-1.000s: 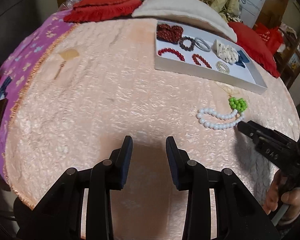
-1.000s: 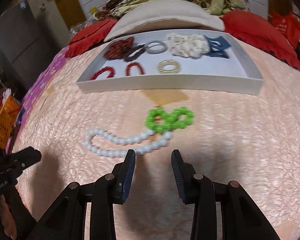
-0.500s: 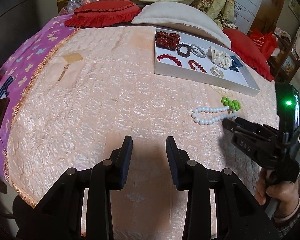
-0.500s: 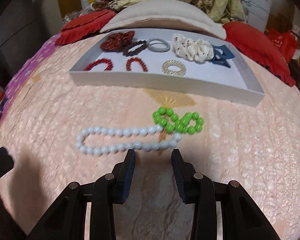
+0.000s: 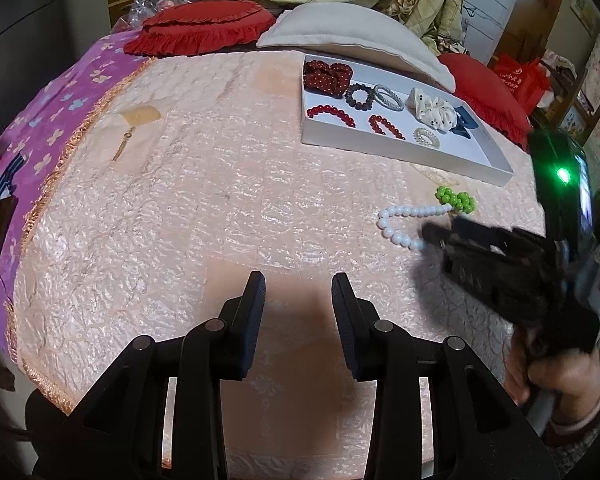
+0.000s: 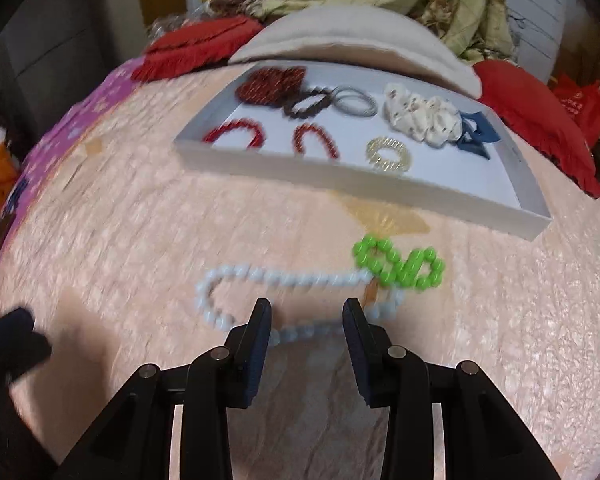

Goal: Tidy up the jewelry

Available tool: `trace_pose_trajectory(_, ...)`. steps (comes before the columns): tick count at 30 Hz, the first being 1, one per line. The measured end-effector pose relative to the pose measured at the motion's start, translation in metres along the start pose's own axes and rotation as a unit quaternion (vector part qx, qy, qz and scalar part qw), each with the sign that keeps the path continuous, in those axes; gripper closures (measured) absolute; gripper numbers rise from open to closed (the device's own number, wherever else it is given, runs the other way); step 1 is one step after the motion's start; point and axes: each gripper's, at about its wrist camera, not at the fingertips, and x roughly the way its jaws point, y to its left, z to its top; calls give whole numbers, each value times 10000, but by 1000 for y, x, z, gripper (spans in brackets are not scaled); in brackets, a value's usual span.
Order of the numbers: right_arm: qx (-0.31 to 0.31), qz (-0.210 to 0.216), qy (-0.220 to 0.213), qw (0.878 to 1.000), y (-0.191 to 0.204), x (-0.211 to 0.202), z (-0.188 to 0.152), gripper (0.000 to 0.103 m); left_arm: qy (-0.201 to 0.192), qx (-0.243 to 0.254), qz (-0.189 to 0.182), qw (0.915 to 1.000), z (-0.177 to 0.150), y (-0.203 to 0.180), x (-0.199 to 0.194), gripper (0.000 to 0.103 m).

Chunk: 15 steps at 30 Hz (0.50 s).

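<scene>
Right gripper (image 6: 306, 312) was open, empty — white bead strand (image 6: 300, 280) just ahead, lying crosswise; left gripper (image 5: 298, 292) open, farther.

Both cams ride their grippers looking down-forward over the peach bedspread (image 5: 180, 208): the left one sits further back, catching the right gripper (image 5: 430, 234) at its right edge, the right one is blurry and close over the white bead strand (image 6: 284, 280), and both share the white tray (image 5: 400, 152).

Gold print on the red bag (image 5: 518, 76) is unreadable.
</scene>
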Motion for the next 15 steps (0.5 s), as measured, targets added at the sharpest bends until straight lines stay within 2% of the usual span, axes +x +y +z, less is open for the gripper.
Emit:
trace_pose_trajectory(1, -50, 121, 216, 9997, 3, 0, -8, 67, 9, -12, -14, 10000, 0, 0, 1, 69)
trace_pose_trajectory(4, -243, 368, 308, 9986, 7, -12, -29, 67, 19, 24, -73, 10000, -1, -1, 2, 69)
trace_pose_trajectory(5, -307, 612, 378, 9969, 6, -18, -36, 67, 20, 50, -83, 10000, -1, -2, 3, 69)
trace_pose_trajectory(7, -250, 953, 197, 9949, -7, -35, -44, 67, 20, 89, -124, 9999, -2, -2, 4, 69)
trace_pose_trajectory(10, -6, 429, -244, 9988, -39, -48, -36, 67, 71, 99, -139, 9998, -2, -4, 8, 69)
trace_pose_trajectory(13, 430, 127, -332, 9984, -73, -39, -16, 67, 129, 150, -162, 9997, -4, -9, 12, 69)
trace_pose_trajectory(15, 609, 84, -349, 9975, -87, -30, -4, 67, 145, 217, -162, 9995, -5, -13, 13, 69)
